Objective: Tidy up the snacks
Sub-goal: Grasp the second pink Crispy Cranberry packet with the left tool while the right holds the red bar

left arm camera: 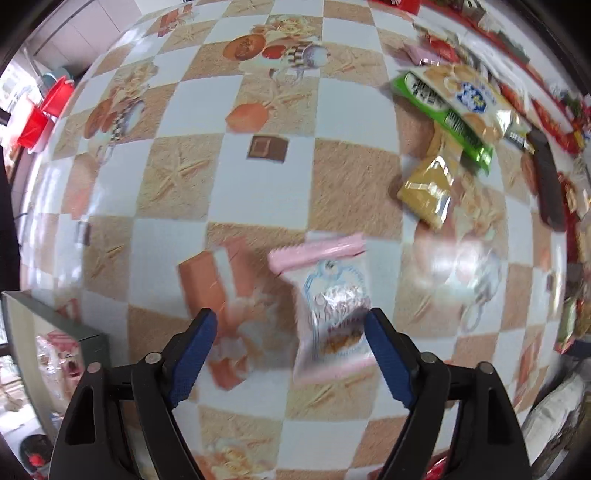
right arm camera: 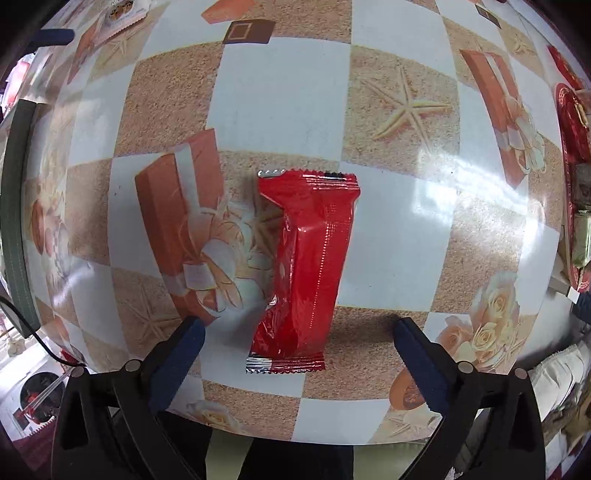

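Observation:
In the left wrist view a pink-and-white snack packet [left arm camera: 332,306] lies blurred on the checked tablecloth [left arm camera: 266,184], under my left gripper [left arm camera: 291,312]. The gripper is open; its right finger [left arm camera: 384,354] overlaps the packet's edge and the left finger [left arm camera: 192,354] stands well clear of it. The right wrist view has a red snack packet [right arm camera: 310,266] flat on the cloth, seam side up. My right gripper [right arm camera: 297,322] is wide open around the packet's near end, with neither pad touching it. The pink packet [right arm camera: 122,11] also shows at the top left there.
A heap of snacks fills the upper right: a green packet [left arm camera: 443,110], a gold packet [left arm camera: 428,192] and a dark bar [left arm camera: 550,184]. A grey-green box [left arm camera: 55,332] with packets inside stands at the left table edge. A red tray [right arm camera: 572,122] of sweets sits at the right.

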Tool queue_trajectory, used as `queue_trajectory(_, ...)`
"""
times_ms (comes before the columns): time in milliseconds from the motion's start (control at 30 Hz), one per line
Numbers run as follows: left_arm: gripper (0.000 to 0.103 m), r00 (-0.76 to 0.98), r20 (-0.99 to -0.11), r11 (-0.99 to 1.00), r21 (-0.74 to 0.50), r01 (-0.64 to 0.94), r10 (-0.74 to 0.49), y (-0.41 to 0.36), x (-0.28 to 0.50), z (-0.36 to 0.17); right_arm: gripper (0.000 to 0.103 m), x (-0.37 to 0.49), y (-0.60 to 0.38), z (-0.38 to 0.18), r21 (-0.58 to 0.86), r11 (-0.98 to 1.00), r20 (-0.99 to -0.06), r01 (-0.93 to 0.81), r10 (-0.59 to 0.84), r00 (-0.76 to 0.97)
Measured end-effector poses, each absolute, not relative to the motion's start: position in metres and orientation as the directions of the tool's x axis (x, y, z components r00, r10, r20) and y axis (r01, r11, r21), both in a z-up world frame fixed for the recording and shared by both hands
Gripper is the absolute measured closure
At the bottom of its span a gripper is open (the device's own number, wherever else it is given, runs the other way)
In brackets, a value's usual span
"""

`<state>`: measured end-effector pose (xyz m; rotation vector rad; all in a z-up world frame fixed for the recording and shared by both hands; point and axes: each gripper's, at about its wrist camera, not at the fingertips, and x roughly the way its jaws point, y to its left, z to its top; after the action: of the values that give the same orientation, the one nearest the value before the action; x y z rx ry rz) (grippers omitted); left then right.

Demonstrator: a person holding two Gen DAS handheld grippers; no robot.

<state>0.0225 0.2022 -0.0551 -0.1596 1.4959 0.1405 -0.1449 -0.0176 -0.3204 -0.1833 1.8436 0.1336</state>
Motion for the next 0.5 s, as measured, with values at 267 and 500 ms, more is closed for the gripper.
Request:
queue_trajectory(267, 0.015, 0.022, -1.0, 0.978, -0.003, -0.208, 0.002, 0.194, 0.031, -0.077, 0.0, -0.133, -0.027, -0.327, -0.016, 0.97, -0.958, -0.241, -0.084, -0.274)
queue_trajectory(500, 0.06, 0.066, -0.998, 0.998, 0.004, -0.069, 0.009, 0.17, 0.029, -0.067, 0.0, -0.142, -0.024, -0.332, -0.022, 0.972, -0.955, -0.232, -0.09, -0.284)
